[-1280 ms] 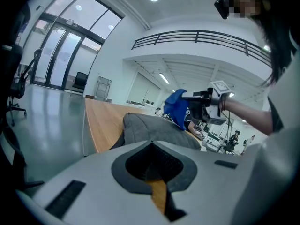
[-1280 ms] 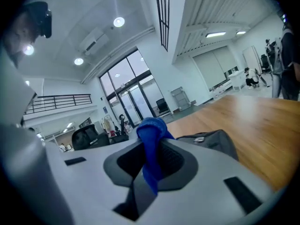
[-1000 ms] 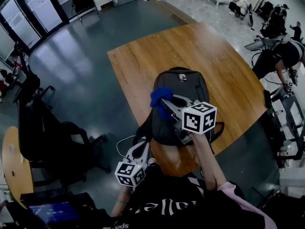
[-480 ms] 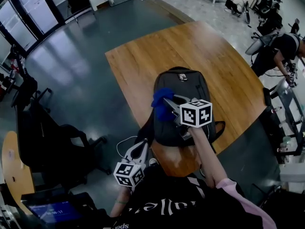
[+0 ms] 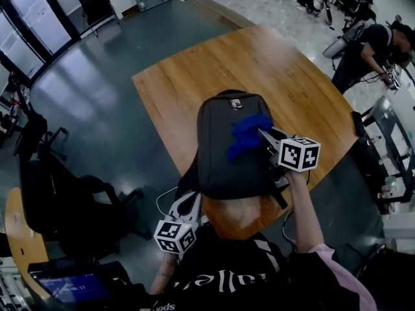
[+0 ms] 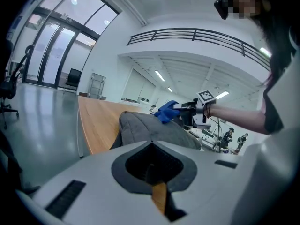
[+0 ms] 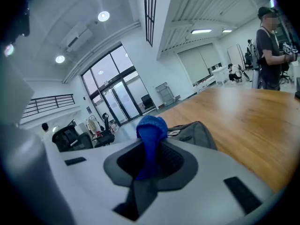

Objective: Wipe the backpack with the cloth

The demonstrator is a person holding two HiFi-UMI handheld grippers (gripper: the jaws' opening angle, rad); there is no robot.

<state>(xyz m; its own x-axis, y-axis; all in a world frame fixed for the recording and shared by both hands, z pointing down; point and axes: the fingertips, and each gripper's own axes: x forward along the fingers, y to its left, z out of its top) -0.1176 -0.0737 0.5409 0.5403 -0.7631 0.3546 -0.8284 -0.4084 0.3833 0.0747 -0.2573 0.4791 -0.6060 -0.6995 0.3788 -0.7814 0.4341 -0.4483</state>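
The right tool (image 5: 264,136) is pinching a crumpled bright blue cloth (image 5: 248,135): in the right gripper view the cloth (image 7: 151,131) rises as a bunched tuft from between the two jaws, which close on its lower part. From the head view, the cloth spreads out ahead of this tool's tips and lies on the upper right part of a dark grey fabric backpack (image 5: 220,154), directly under and in front of the tool. The backpack lies flat on a brown wooden surface (image 5: 292,76), with its top handle on the side far from both tools and its bottom end at the near edge of the surface. The left tool (image 5: 190,201) is held low and apart from the right one, beside the backpack's near left corner; whether its tips touch the bag cannot be made out. In the left gripper view its jaws are pressed together with nothing between them, and beyond the left tool's tips the backpack (image 6: 150,130) rises as a grey mound, with the cloth (image 6: 167,111) and the right tool on its far side. Far to the right of the right tool, a person in dark clothes (image 5: 376,44) stands past the edge of the surface.
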